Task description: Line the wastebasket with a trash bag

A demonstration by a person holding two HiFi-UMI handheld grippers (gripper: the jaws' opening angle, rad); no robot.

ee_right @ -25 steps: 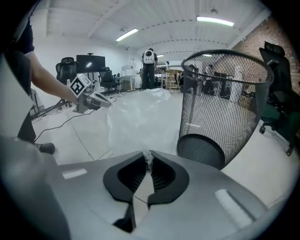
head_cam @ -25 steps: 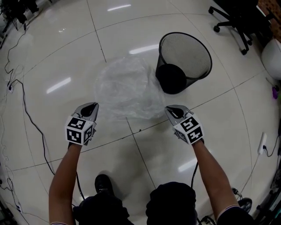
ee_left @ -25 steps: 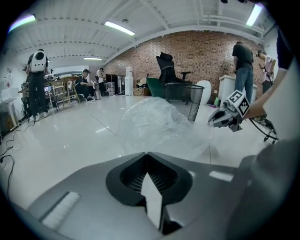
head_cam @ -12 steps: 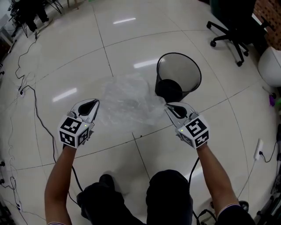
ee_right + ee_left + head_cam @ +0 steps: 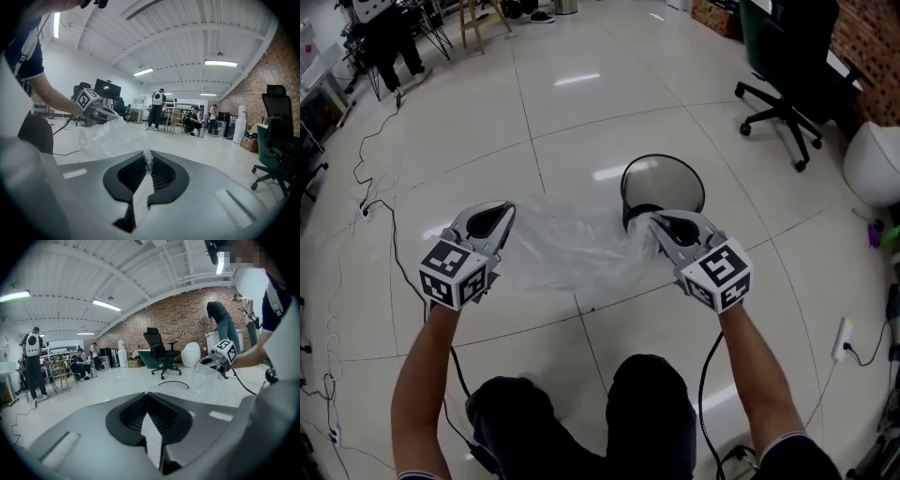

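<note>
Two edges of the bag point(image 5: 572, 248) are being pinched in the closed jaws of the left gripper point(image 5: 504, 210) and right gripper point(image 5: 656, 218). The film is being held stretched above the floor, just beside the basket point(image 5: 670, 187). Opening the bag is judged to be the step in hand; next, its mouth is needing to be spread over the rim. Film bunched at the jaw tips is being shown by the right gripper view alone, not by the head view.

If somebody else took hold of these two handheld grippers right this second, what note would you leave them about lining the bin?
Left gripper: shut, pinching one edge of the trash bag.
Right gripper: shut on the opposite edge.
The trash bag is stretched between them, just in front of the wastebasket, which stands upright and unlined on the floor.
Done: bag gripped at both sides.
Left: probably open its mouth, lower it into the wastebasket and fold the edge over the rim.
</note>
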